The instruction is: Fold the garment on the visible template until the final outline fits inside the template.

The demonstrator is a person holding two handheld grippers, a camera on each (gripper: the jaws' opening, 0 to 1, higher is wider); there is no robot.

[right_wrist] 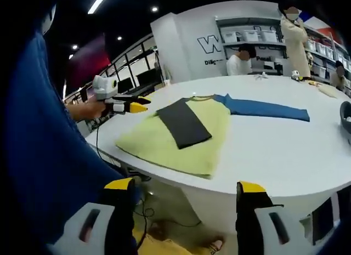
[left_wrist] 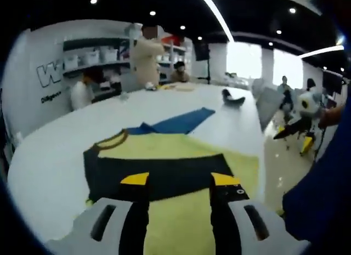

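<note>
The yellow garment [right_wrist: 164, 140] looks light and limp, draping off the surface [right_wrist: 274, 151]; hems seem the best hold. Both grippers' jaws stand released, holding nothing.

A large white table [right_wrist: 285, 151] with a rounded edge stands in a dark-ceilinged room lit by round spots and long light strips [left_wrist: 215, 13]. Behind it a white wall [right_wrist: 186, 35] bears big lettering beside shelves [left_wrist: 96, 60] of white boxes. Bright windows [left_wrist: 244, 58] show on the far side. The floor [left_wrist: 277, 173] is pale and glossy.
</note>
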